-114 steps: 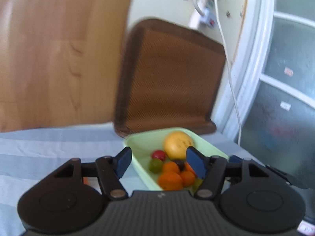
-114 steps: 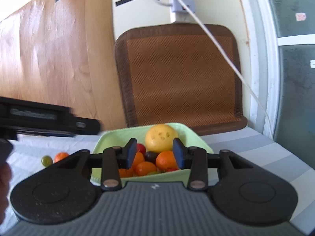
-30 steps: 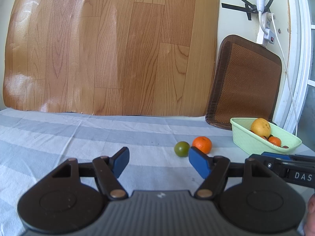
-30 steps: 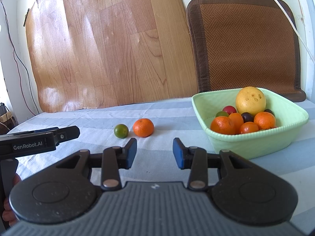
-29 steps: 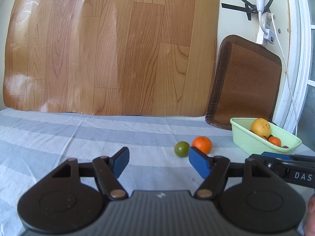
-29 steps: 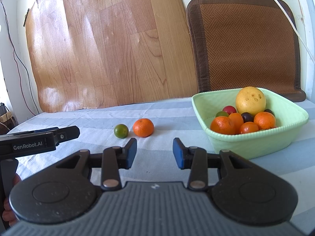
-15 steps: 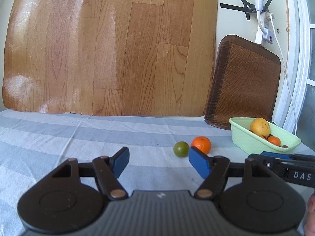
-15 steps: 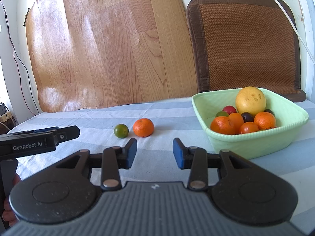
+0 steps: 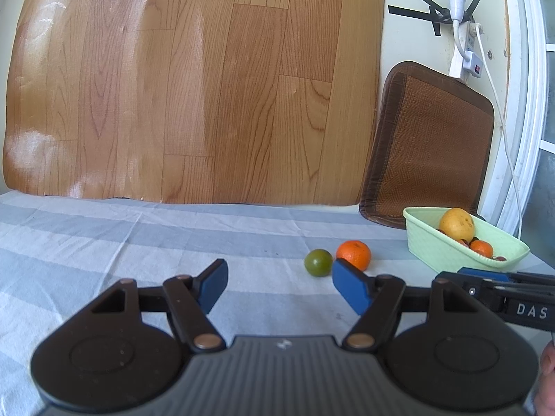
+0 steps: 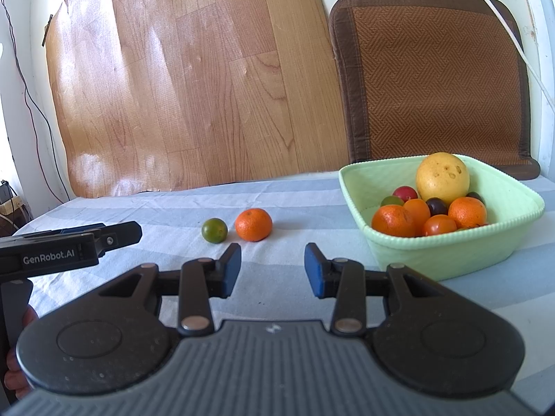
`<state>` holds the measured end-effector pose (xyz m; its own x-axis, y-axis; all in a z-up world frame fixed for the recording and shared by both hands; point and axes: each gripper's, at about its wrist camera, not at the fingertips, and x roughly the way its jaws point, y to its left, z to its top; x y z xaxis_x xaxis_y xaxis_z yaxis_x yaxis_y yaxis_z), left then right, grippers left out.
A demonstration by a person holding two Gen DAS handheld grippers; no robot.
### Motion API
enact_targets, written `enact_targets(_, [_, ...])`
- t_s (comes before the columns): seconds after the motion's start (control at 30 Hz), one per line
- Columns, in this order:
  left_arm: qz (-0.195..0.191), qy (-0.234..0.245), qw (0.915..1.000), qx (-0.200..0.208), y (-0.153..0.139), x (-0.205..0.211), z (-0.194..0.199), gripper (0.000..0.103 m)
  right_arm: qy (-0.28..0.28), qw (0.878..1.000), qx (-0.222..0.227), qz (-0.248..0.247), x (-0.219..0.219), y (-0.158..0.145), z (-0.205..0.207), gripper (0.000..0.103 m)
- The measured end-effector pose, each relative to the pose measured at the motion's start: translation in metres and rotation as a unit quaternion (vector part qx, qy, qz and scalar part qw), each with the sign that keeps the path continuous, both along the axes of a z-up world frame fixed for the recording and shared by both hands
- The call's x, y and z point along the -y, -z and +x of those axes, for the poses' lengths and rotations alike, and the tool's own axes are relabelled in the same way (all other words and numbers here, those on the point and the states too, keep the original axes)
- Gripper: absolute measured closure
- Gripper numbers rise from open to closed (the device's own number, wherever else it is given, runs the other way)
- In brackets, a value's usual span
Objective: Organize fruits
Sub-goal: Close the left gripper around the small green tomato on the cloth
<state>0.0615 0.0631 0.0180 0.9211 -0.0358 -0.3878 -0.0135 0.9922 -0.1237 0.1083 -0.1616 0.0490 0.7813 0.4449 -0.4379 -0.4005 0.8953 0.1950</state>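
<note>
Resting on the blue-and-white striped cloth of the counter [image 10: 295, 204], a small round green lime [image 10: 214, 230] and a round orange tangerine [image 10: 253, 224] sit just beside each other, the lime on the left. To their right stands a pale green ribbed plastic bowl [image 10: 451, 256] holding a large yellow citrus fruit [image 10: 442, 176], several more orange fruits, a red one and dark ones. Behind it a brown woven mat [image 10: 430, 79] leans on the wall, next to a sheet of wood-grain flooring [image 10: 180, 79].

The left tongs [image 9: 279, 286] hover near the counter's front, blue pads moderately apart with nothing between them; the lime and tangerine lie beyond the right pad. The right tongs [image 10: 272, 265] are parted more narrowly, also empty, with the two loose fruits farther off and the bowl to the right.
</note>
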Motion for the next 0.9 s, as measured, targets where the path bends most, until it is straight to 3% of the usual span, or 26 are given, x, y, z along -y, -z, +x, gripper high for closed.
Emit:
enact_targets(0.47, [-0.004, 0.002, 1.0000, -0.002, 0.000, 0.000, 0.001, 0.035, 0.001, 1.000, 0.000, 0.001, -0.001, 0.000, -0.001, 0.060])
enact_targets(0.67, [-0.030, 0.026, 0.9984, -0.040, 0.002, -0.004, 0.022, 0.036, -0.004, 1.000, 0.002, 0.009, 0.000, -0.003, -0.002, 0.060])
enact_targets(0.87, [0.021, 0.070, 0.9956, -0.057, -0.003, 0.011, 0.064, 0.037, -0.015, 1.000, 0.003, 0.021, 0.002, -0.004, -0.002, 0.060])
enact_targets(0.9, [0.025, 0.082, 0.9942, -0.065, -0.002, 0.014, 0.072, 0.042, -0.016, 1.000, 0.002, 0.023, 0.003, -0.004, -0.003, 0.060])
